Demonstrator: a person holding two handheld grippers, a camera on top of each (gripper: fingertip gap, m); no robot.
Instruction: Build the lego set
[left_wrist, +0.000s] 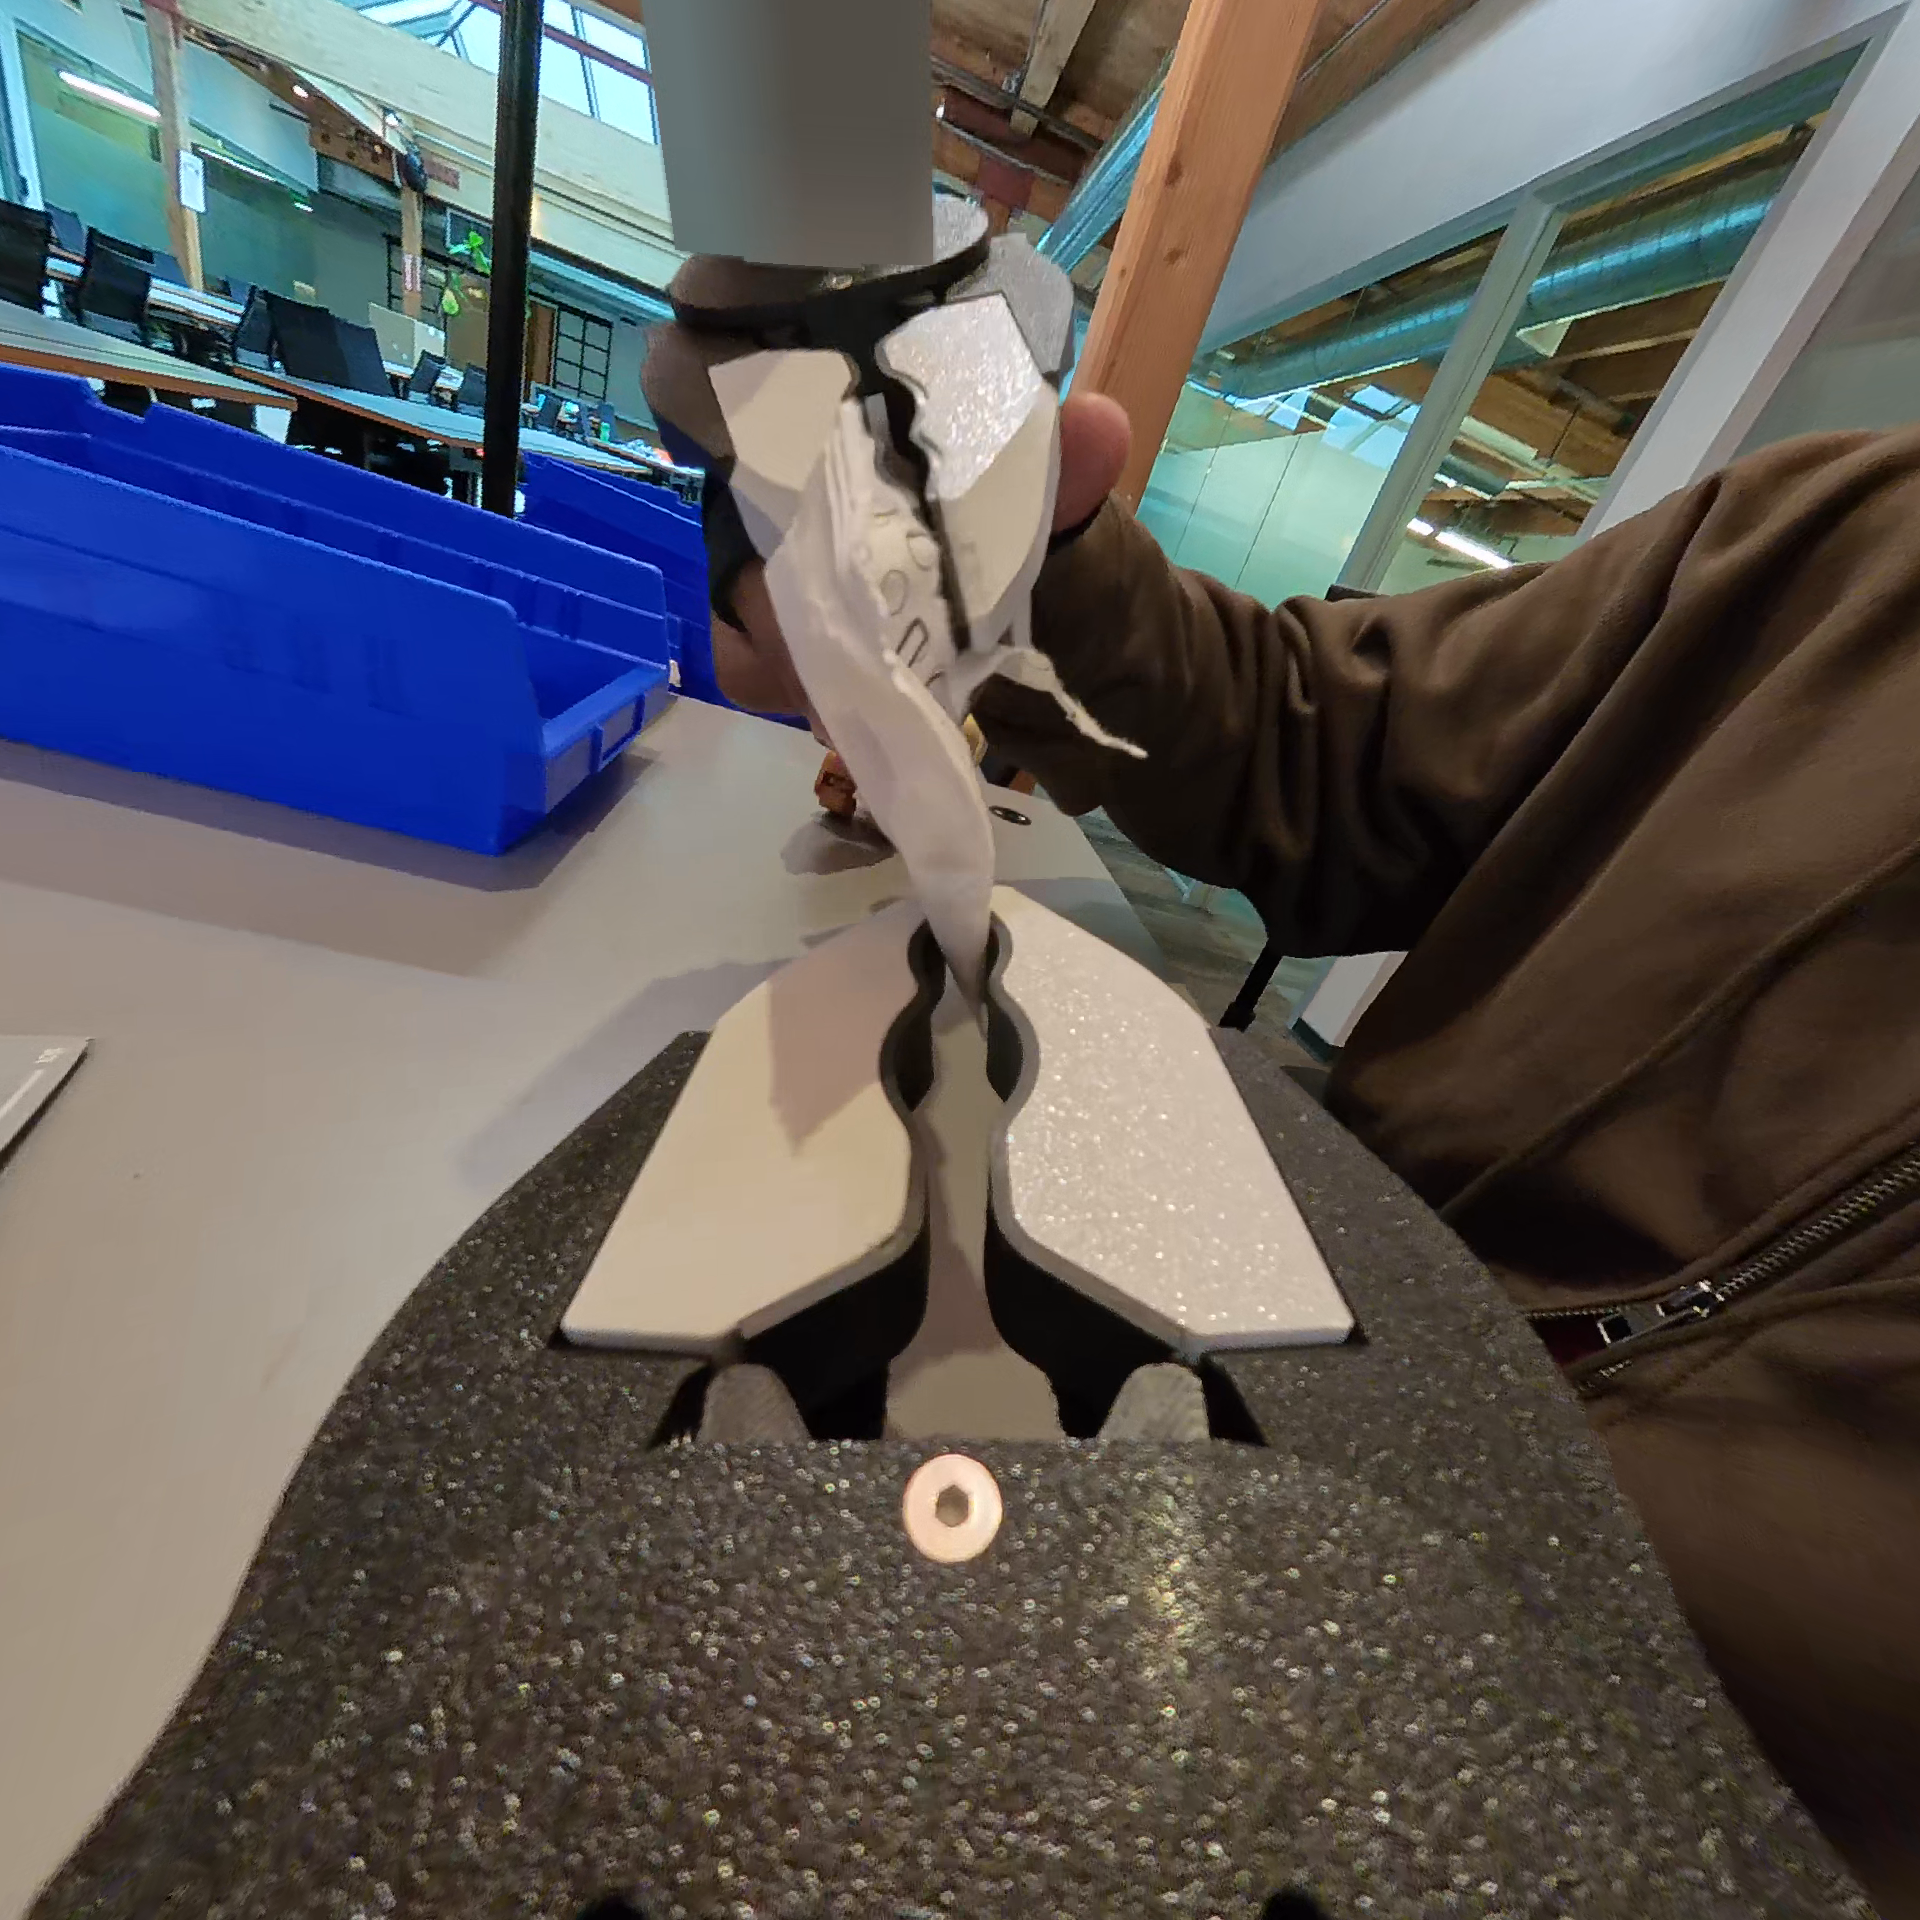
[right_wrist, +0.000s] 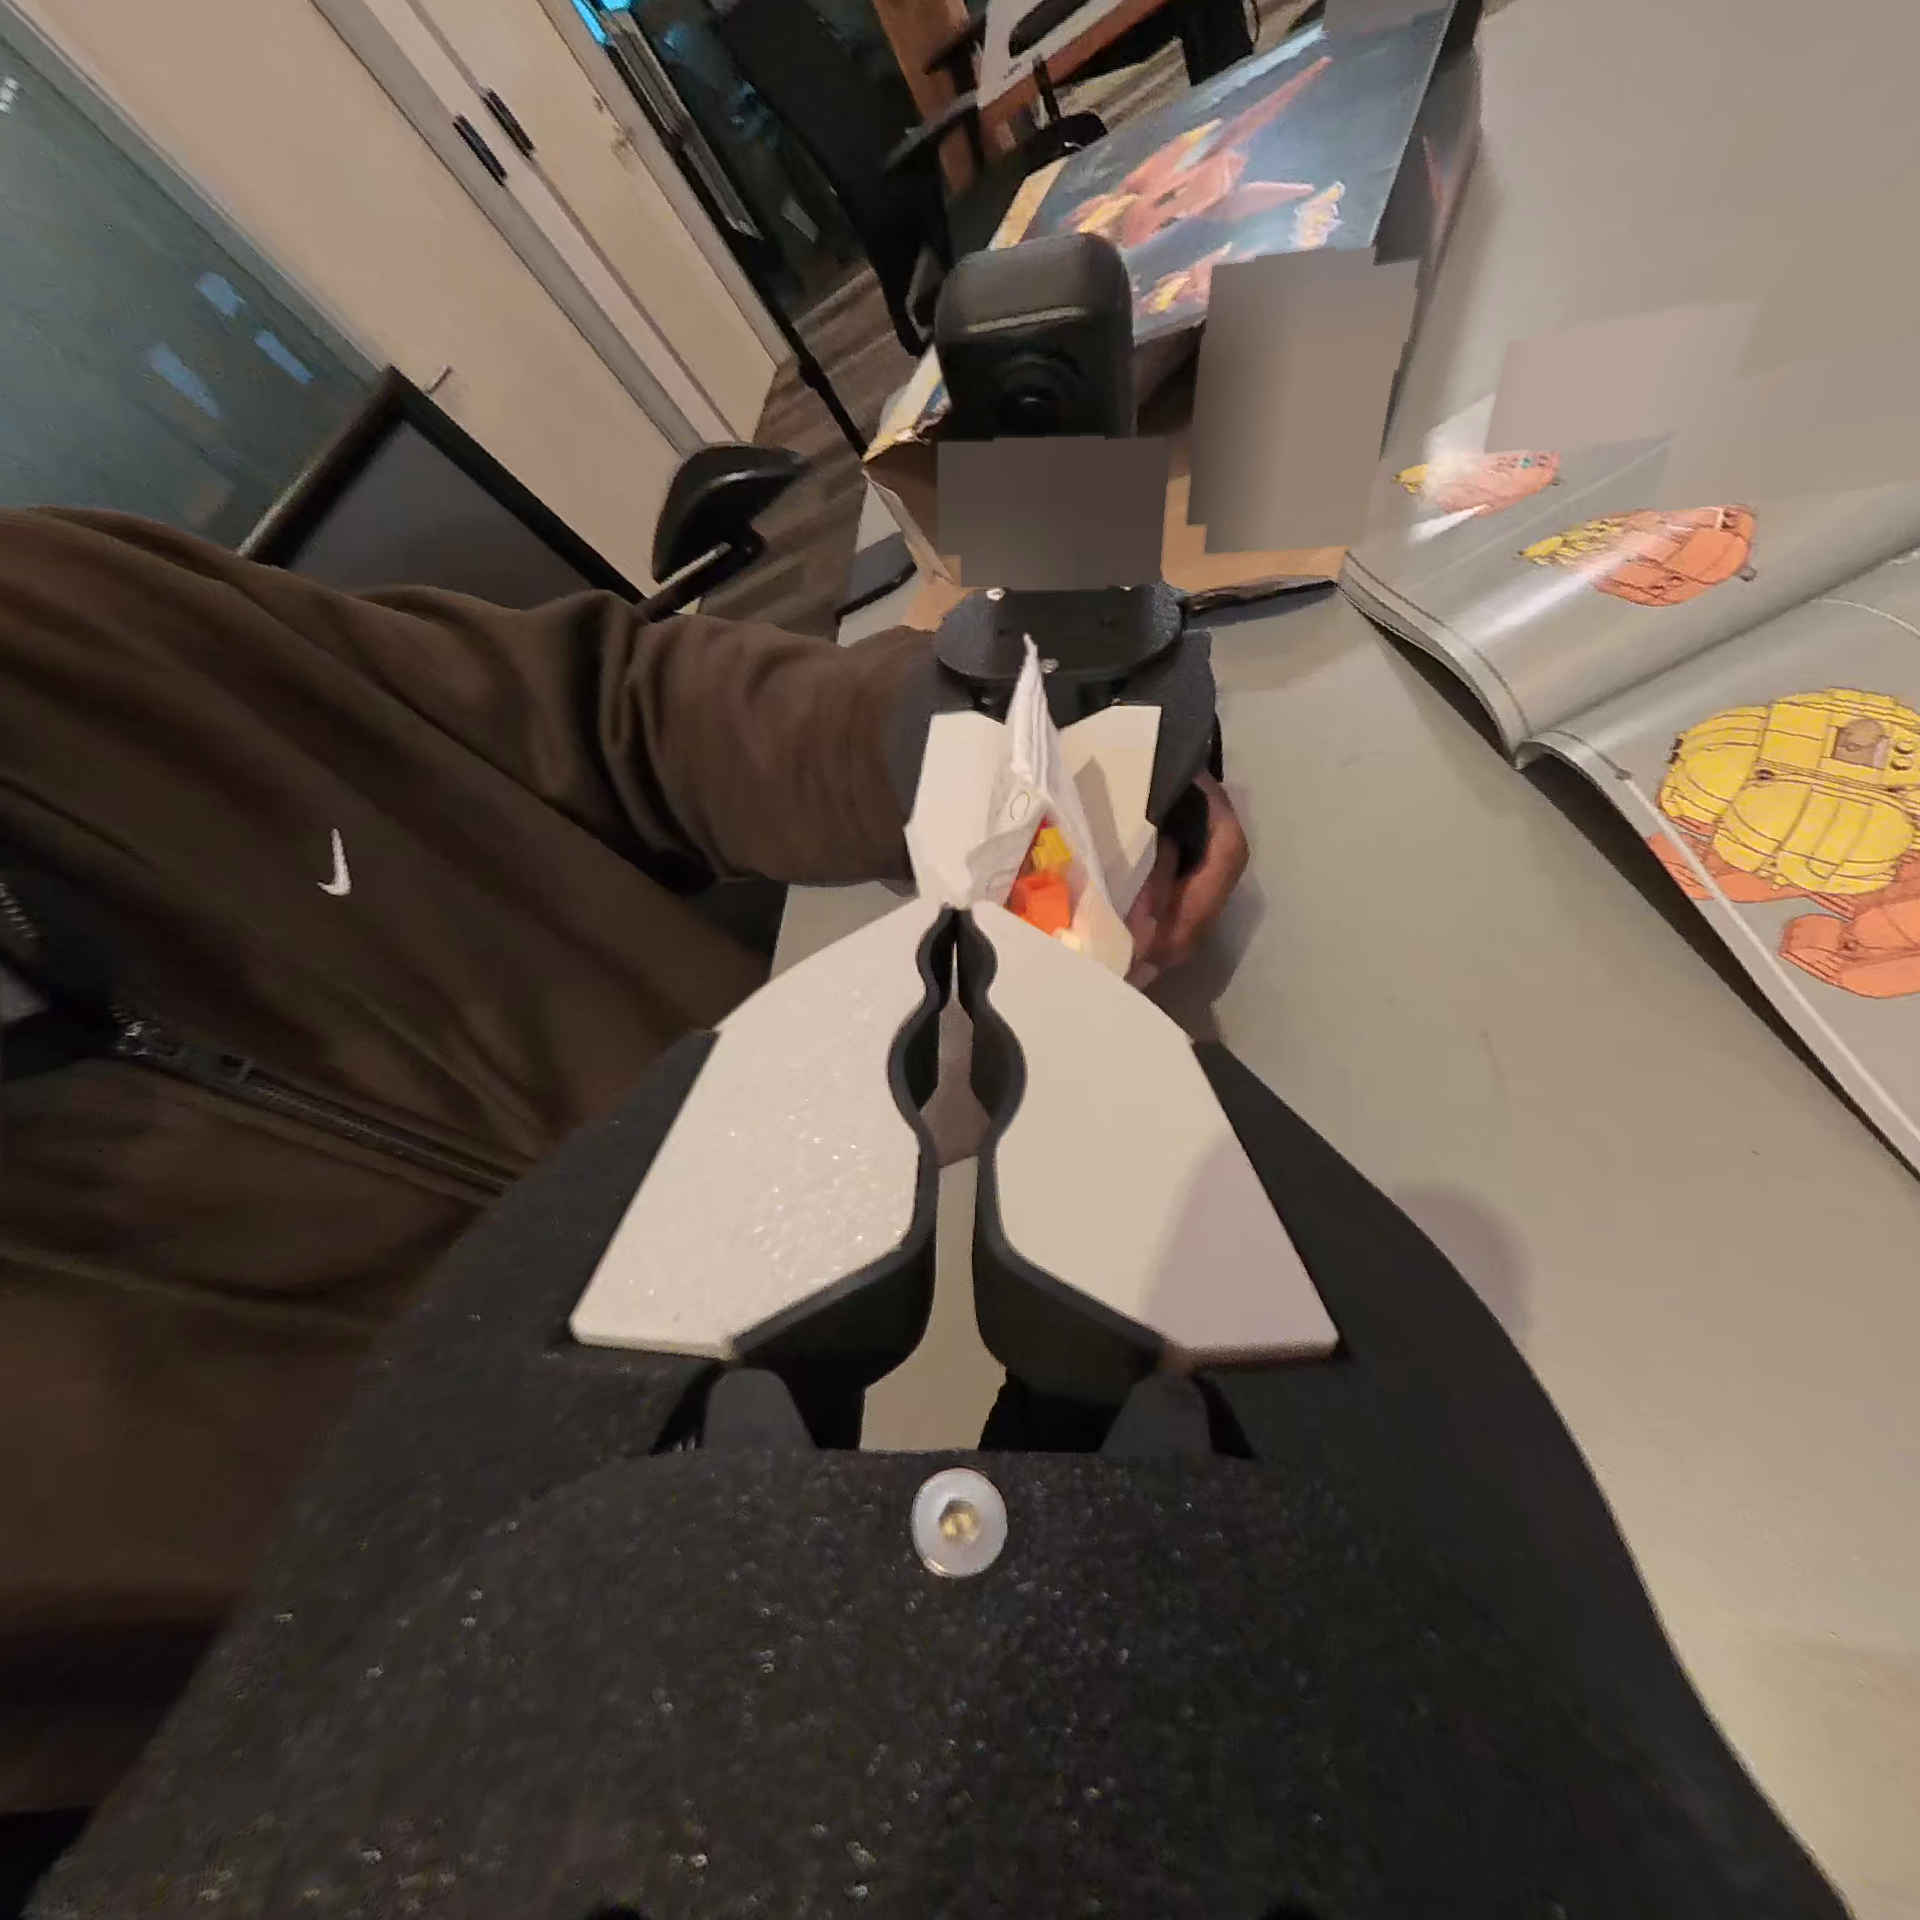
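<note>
I've got both grippers on one white paper bag (left_wrist: 904, 623) of bricks, stretched between them mid-frame above the grey surface (left_wrist: 312, 987). Left gripper (left_wrist: 961, 940) fingers clamped on the bag's lower tip; right gripper (right_wrist: 956, 920) fingers clamped on the other edge. Right view shows the bag torn open w/ orange + yellow bricks (right_wrist: 1044, 883) inside. Blue bins (left_wrist: 312, 644) upper left of left view; open instruction booklet (right_wrist: 1714, 727) at right of right view, set box (right_wrist: 1226, 187) top centre
</note>
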